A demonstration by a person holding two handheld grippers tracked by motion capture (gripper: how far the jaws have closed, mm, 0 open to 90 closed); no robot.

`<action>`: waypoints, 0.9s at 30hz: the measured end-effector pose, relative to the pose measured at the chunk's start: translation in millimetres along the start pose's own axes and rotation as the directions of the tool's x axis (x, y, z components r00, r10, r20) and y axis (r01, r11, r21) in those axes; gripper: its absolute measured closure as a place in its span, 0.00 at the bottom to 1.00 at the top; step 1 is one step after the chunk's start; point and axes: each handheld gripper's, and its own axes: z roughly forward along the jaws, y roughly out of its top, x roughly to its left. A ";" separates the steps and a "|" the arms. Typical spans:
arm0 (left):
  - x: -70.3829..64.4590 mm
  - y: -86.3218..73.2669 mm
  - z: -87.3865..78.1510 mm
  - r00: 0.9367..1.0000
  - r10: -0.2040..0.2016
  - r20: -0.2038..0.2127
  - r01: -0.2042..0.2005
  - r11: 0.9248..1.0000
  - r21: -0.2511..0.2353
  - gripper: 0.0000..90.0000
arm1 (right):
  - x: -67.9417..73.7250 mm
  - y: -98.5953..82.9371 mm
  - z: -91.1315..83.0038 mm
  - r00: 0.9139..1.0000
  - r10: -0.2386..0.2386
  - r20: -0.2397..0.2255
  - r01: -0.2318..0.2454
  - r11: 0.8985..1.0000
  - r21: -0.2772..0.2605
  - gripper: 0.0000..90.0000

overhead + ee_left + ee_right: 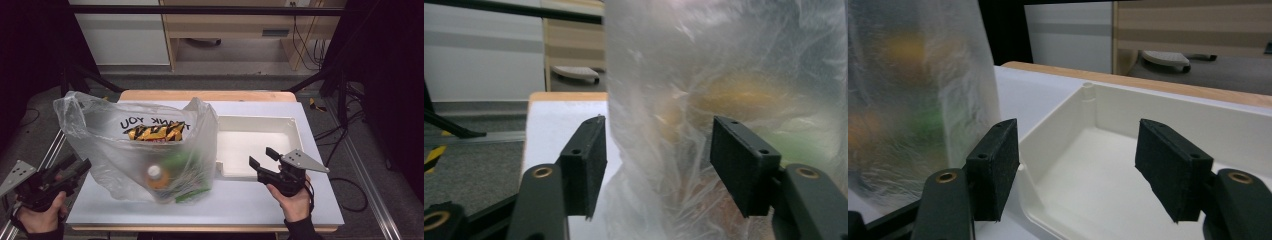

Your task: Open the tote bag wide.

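While I am watching from the high view, the plastic bag (145,150) is standing on the left half of the white surface (240,202), bulging and see-through, with a yellow snack packet (155,131) high inside it and an orange-capped bottle (156,176) and something green lower down toward the near side. I am holding the left tongs (80,167) just off the surface's near-left corner, their jaws spread and gripping nothing; in the left gripper view the left tongs (656,150) are facing the bag's crinkled wall (724,75), which is showing between the jaws, though I cannot tell whether it is touching either pad. The bag's left side is hanging right at the surface's left edge, so room there is tight.

I am keeping the right tongs (260,159) over the near rim of the white tray (260,122), jaws spread and empty. In the right gripper view the right tongs (1078,155) are looking into the tray (1198,115), with the bag (913,100) just beside its left wall. The tray is sitting far-right of the bag, touching or nearly so. A bare strip of surface is running along the near edge and down the right side.

Beyond the far wooden edge, grey floor, a pale cabinet and a wooden desk are showing, with black frame bars crossing overhead and cables trailing at the right.
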 end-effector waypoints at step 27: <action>-15.1 -3.8 22.7 0.994 0.013 0.110 -0.026 0.993 0.116 1.00 | 85.4 35.0 56.0 0.953 -0.105 -0.283 0.106 0.994 -0.012 0.80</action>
